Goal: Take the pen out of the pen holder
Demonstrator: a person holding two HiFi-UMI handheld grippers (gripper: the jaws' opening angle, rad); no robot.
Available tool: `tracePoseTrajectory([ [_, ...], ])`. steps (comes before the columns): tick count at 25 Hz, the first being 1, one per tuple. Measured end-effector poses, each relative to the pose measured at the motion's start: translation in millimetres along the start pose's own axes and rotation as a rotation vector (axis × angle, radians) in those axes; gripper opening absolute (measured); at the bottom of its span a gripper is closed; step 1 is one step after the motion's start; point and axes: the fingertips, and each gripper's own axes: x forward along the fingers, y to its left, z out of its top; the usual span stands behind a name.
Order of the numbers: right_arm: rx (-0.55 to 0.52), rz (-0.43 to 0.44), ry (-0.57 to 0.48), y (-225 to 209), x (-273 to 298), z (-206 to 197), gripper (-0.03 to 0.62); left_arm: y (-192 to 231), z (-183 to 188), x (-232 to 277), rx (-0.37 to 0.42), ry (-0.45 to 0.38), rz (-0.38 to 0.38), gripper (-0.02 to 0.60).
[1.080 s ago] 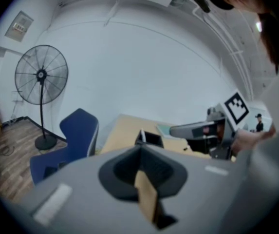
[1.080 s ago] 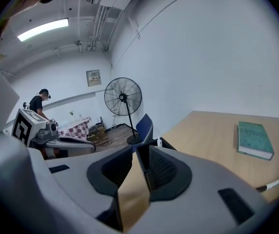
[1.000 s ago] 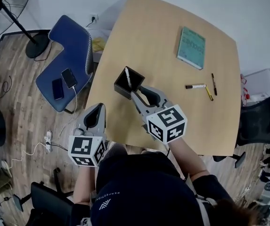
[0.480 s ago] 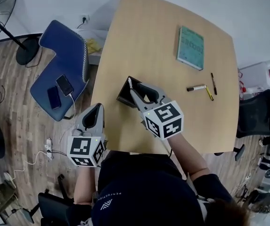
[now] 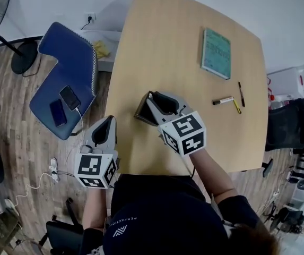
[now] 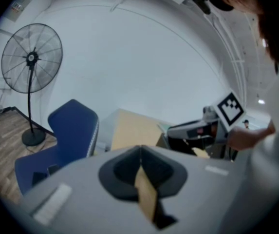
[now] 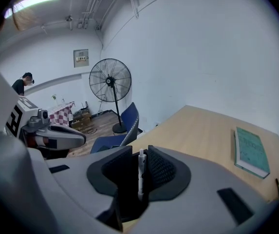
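– Facing the wooden table (image 5: 167, 41), you have the blue chair (image 5: 67, 68) off its left side and a floor fan (image 7: 110, 80) on the wood floor past the chair.

– Your left gripper (image 5: 111, 120) hangs by the table's near left edge, apart from everything on it. Its jaws are pressed together tip to tip, with nothing in them.

– Your right gripper (image 7: 140, 152) is over the black pen holder (image 5: 141, 111), which stands on the table toward the near left. From your head view the gripper covers most of it.

– Farther out, right of centre, the green book (image 5: 216, 53) lies flat.

– On the chair seat you've got a phone (image 5: 69, 97) with a white cable, and a darker phone (image 5: 58, 113) just beside it.

– Near the table's right edge, well apart from the holder, three loose pens lie close together: a white-barrelled marker (image 5: 223, 100), a black pen (image 5: 241, 93) and a yellow pen (image 5: 236, 106).

– Smallest of all is the white pen (image 7: 140, 174). It stands upright in the holder, right between your right jaws.

– Those jaws are drawn in but not clamped. The gap is wider than the pen, which sits close to the right-hand pad with a dark strip on its other side.
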Motion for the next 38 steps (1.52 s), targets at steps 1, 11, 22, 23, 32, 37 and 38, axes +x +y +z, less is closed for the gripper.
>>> tracePoseTrajectory([
  [1,-0.004,-0.001,0.006,0.6,1.1,0.5,0.086,1.1,-0.2,1.4,-0.002,0.002,-0.004,0.006],
  [11,-0.064,-0.022,0.098,0.8,8.8,-4.5,0.071,4.0,-11.0,7.7,-0.033,0.023,-0.03,0.006],
  [22,-0.083,-0.011,0.153,-0.3,13.0,-7.5,0.037,6.3,-22.1,6.6,-0.063,0.037,-0.031,0.006],
  [23,-0.083,-0.009,0.152,-0.4,13.2,-7.5,0.037,6.8,-22.5,6.3,-0.065,0.037,-0.03,0.006],
  [32,-0.088,0.013,0.123,2.0,7.4,-6.1,0.032,6.3,-19.2,2.8,-0.055,0.027,-0.019,0.006],
  [37,-0.082,0.037,0.068,1.6,-5.5,-4.4,0.032,-9.5,-14.9,2.5,-0.036,0.015,-0.01,0.006],
  [38,-0.082,0.044,0.054,1.2,-8.7,-2.7,0.032,-14.0,-13.2,2.6,-0.031,0.01,-0.007,0.006],
])
